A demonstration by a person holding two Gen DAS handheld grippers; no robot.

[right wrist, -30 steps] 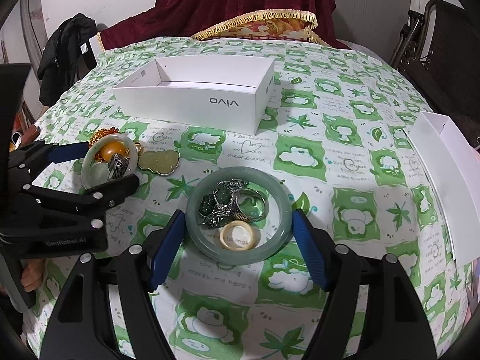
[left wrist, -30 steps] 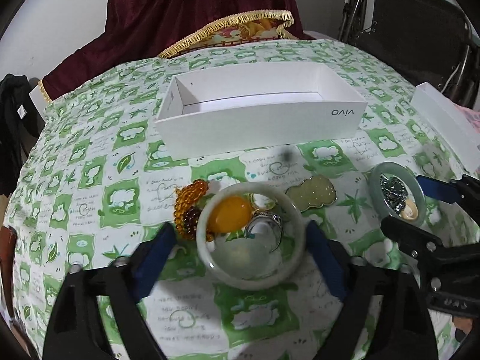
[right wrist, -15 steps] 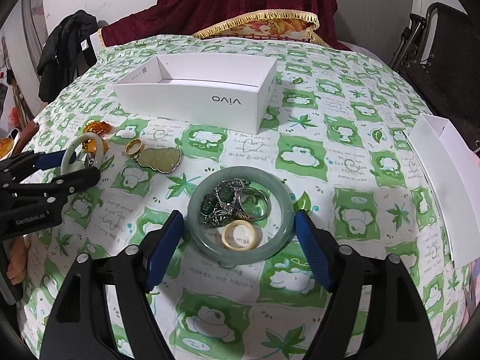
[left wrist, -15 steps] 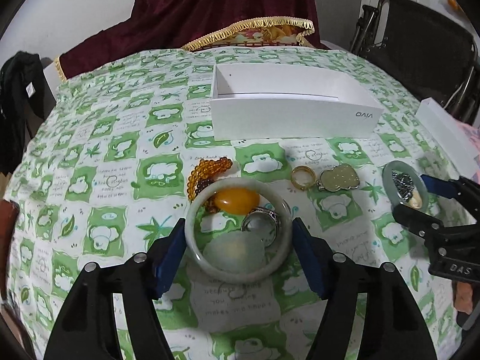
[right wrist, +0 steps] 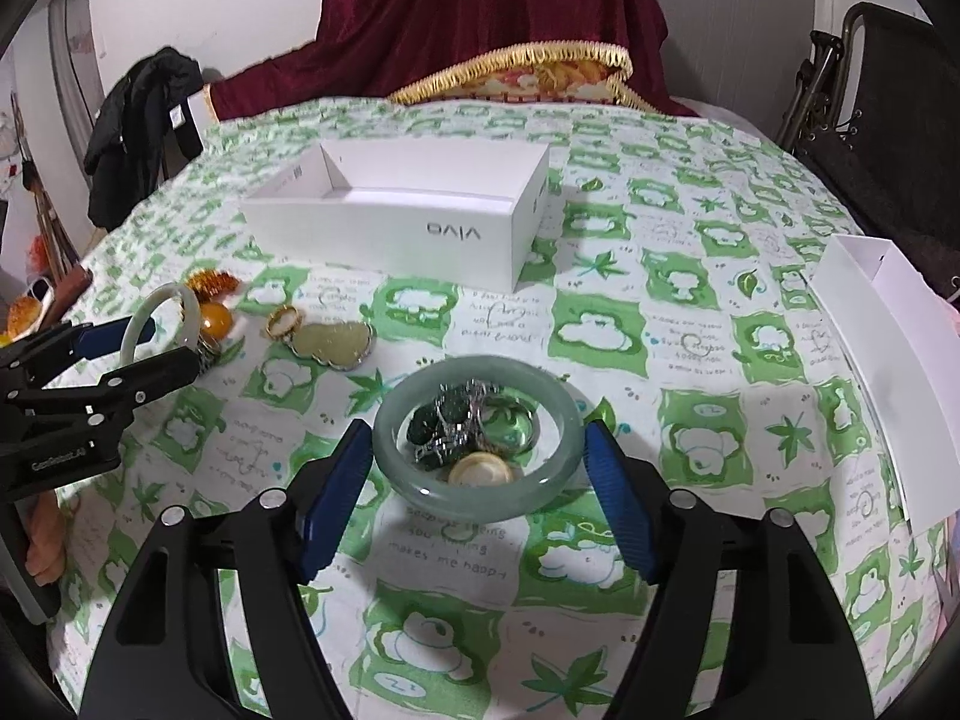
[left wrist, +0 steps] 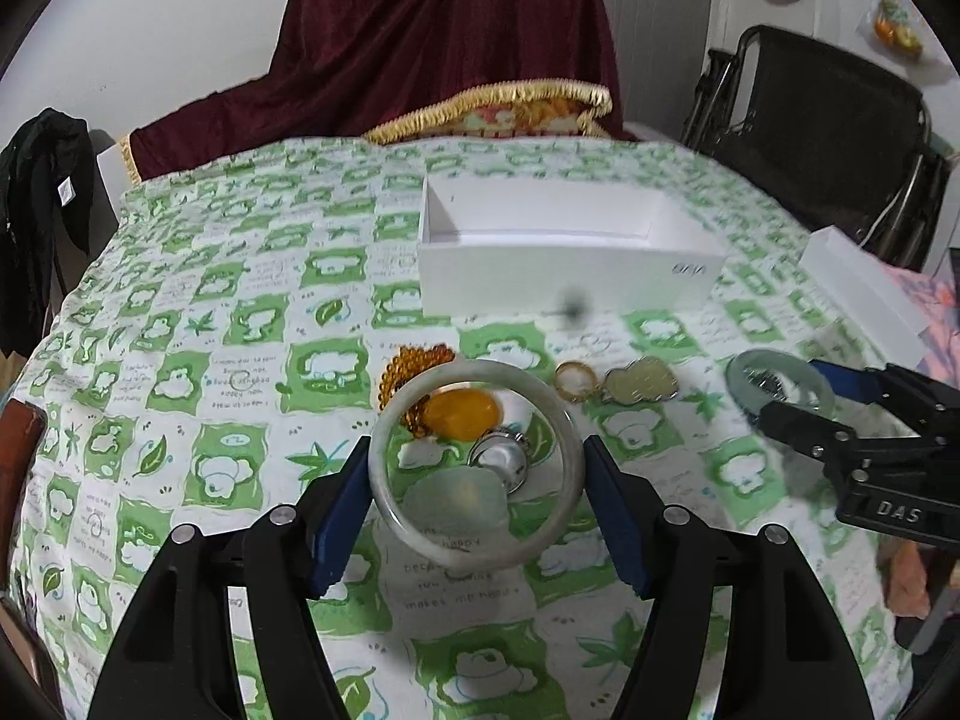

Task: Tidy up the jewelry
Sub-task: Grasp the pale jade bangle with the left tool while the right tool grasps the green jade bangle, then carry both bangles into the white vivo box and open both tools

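Covering the table (left wrist: 180, 300), a green-and-white checked cloth with cloud and leaf squares. Standing toward the far edge, an open white box (left wrist: 570, 276), looking bare inside; lying along the right edge, a second white box piece (right wrist: 888, 360). Resting nearer the near edge, side by side but well apart, two bangles. Closing just now from both sides on the pale whitish-green bangle (left wrist: 474, 552), the left gripper (left wrist: 477, 444), its blue pads meeting the rim at left and right. Doing the same on the smooth, glossy grey-green bangle (right wrist: 480, 504), the right gripper (right wrist: 478, 427), jaws just drawn in, pads touching the rim on either side. Poking out past the pale bangle's far-left rim, a bunch of amber beads (left wrist: 414, 360). Lying inside that ring: an oval amber stone (left wrist: 462, 414), a milky flat jade piece (left wrist: 456, 495) and a silver ring (left wrist: 501, 459). Lying between the two bangles, a pale metal-framed pendant (left wrist: 639, 381) touching a gold ring (left wrist: 575, 381). Sitting inside the grey-green bangle: dark green carved pieces (right wrist: 429, 420) tangled with silver, and a cream ring (right wrist: 480, 471) against the near rim.
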